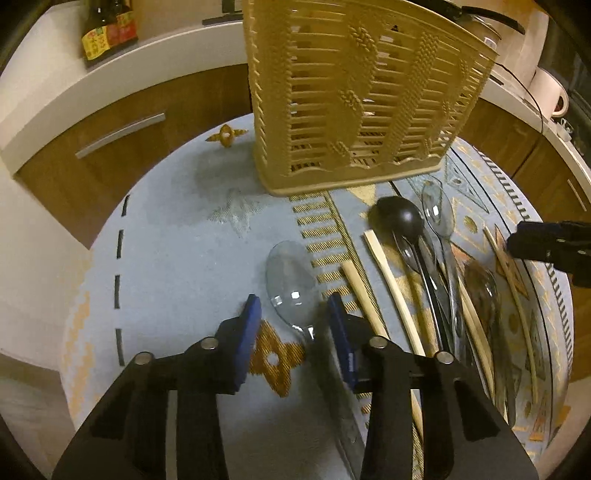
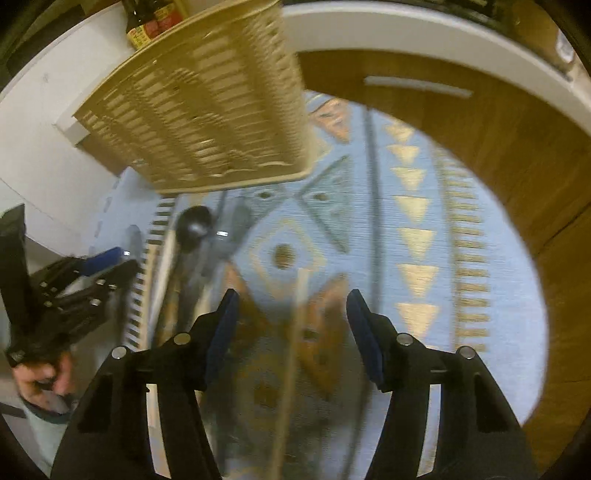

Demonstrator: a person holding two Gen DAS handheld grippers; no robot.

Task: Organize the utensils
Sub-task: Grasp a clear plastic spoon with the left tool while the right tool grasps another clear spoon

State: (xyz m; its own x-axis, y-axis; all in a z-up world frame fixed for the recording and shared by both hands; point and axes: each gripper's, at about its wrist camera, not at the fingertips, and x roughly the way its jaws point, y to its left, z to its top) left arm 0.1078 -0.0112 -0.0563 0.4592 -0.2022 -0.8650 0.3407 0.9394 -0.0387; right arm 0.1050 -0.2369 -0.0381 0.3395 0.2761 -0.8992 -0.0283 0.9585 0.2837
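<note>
A tan slatted utensil basket (image 1: 354,92) stands at the far side of a round table under a blue patterned cloth (image 1: 177,236). A clear plastic spoon (image 1: 291,284) lies just ahead of my open left gripper (image 1: 293,314), its handle between the blue pads. To the right lie a black ladle (image 1: 399,218), more clear spoons (image 1: 439,210) and several wooden chopsticks (image 1: 384,280). My right gripper (image 2: 291,317) is open and empty above a single chopstick (image 2: 295,332); the view is blurred. The basket (image 2: 207,107) and ladle (image 2: 194,225) show at its upper left.
Wooden cabinets (image 1: 122,122) with a white counter ring the table. Sauce bottles (image 1: 107,29) stand on the counter at left, a white mug (image 1: 550,92) at right. My left gripper (image 2: 74,291) and hand show at the left of the right wrist view.
</note>
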